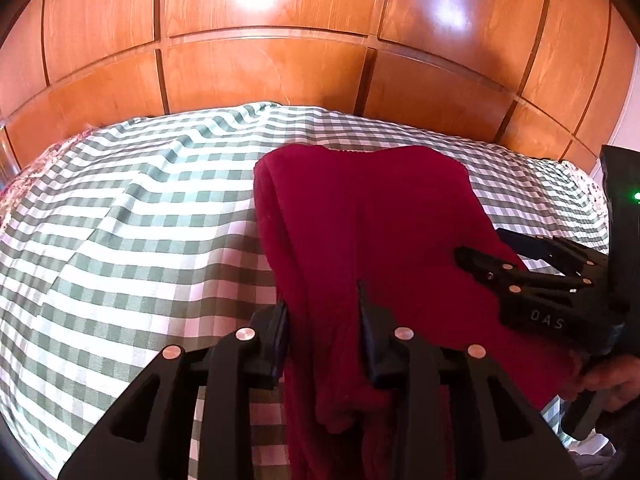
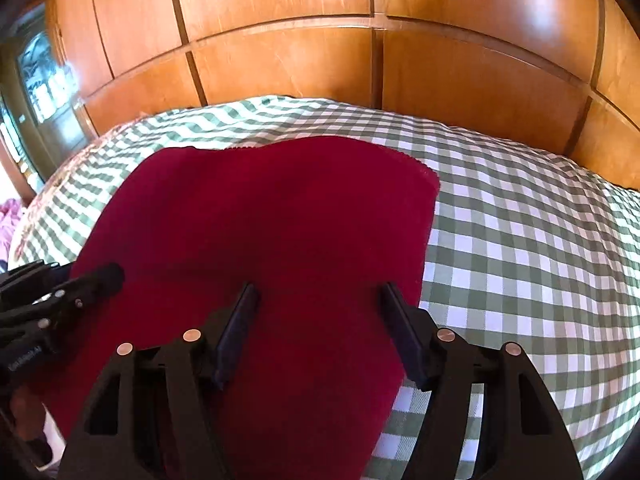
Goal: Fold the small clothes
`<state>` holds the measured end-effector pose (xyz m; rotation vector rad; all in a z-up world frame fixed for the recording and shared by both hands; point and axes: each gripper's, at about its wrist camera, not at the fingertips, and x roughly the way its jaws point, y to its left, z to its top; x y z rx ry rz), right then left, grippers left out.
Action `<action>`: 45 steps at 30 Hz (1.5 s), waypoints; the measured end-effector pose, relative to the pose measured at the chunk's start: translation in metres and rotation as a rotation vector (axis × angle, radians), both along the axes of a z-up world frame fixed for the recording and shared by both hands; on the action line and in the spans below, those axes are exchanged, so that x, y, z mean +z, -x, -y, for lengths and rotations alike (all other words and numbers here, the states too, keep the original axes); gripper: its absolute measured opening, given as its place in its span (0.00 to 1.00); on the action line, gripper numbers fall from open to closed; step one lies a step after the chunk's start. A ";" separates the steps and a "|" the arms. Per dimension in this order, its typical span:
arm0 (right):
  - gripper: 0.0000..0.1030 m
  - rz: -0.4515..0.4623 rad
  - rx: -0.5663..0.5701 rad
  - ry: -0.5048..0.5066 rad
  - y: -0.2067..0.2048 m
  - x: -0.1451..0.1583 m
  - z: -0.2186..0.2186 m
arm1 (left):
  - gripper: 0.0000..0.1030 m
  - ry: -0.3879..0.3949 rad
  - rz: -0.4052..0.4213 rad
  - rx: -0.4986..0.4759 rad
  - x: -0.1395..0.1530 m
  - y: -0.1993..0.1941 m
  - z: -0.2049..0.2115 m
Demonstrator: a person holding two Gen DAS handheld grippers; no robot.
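Soft, light dark-red knitted garment (image 2: 260, 240) on green-checked bedsheet (image 2: 520, 240); likely limp, best taken at hem near 6 o'clock. Left gripper (image 1: 324, 312) parted around a fold, pads not clearly pressing; right gripper (image 2: 320, 312) open, empty.

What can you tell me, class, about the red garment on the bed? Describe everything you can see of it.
The red garment is deep crimson, of soft, fuzzy-looking knit or fleece. It lies spread on the green-and-white checked bedcover, mostly flat, with a rough stitched far edge and lengthwise folds along its left side in the left wrist view. Its near end bunches below the left claw, whose fingers straddle a fold with gaps showing. The right claw hangs open above its right part.
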<state>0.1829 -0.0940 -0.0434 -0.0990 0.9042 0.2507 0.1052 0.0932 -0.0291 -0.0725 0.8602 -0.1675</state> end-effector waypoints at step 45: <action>0.88 -0.103 -0.062 -0.417 0.048 0.013 0.073 | 0.63 0.072 -0.005 0.081 -0.027 0.018 -0.041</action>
